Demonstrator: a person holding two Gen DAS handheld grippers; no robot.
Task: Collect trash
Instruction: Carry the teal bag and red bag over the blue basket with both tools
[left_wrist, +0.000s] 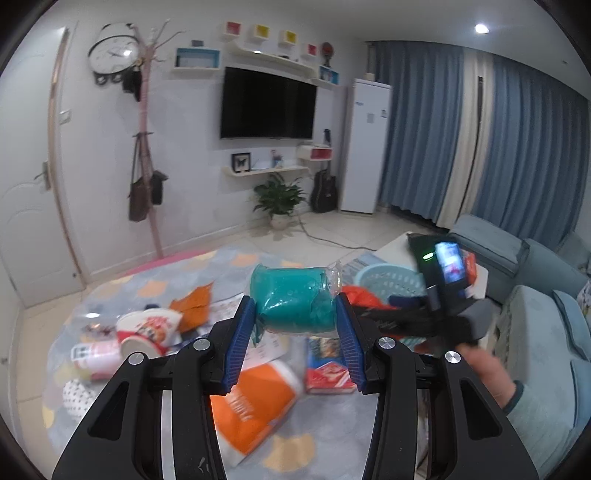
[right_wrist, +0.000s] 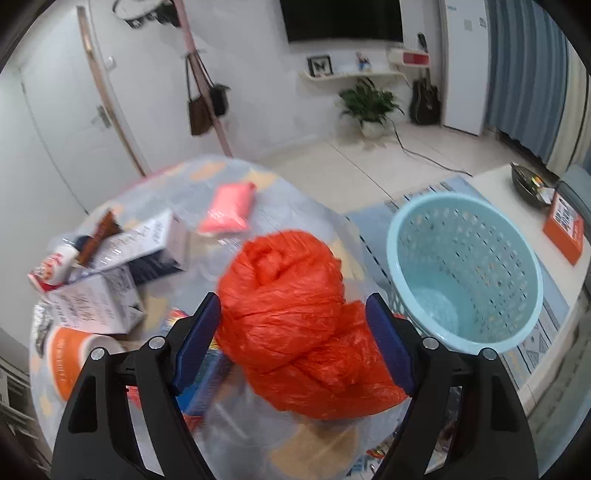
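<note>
Left wrist view, left tongs (left_wrist: 295, 317) clamping teal bottle (left_wrist: 291, 302), right tongs (right_wrist: 295, 328) wide around orange bag (right_wrist: 291, 295), labels blurred

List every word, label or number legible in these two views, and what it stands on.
No text reads clearly.
White cartons: dark print, blurred.
Orange box: white lettering, too small.
Orange-and-white packet: pale lettering, blurred.
Red-and-white paper cup: red graphics, unreadable.
Refrigerator: small logo and stickers, too small.
Wall clock: numerals washed out.

Left wrist view: tilted slightly down across littered rug (left_wrist: 325, 435), toward TV wall. Right wrist view: steeper, closer above rug. Shared: light-blue basket (right_wrist: 465, 266), TV (left_wrist: 267, 103), plant (left_wrist: 279, 197).
</note>
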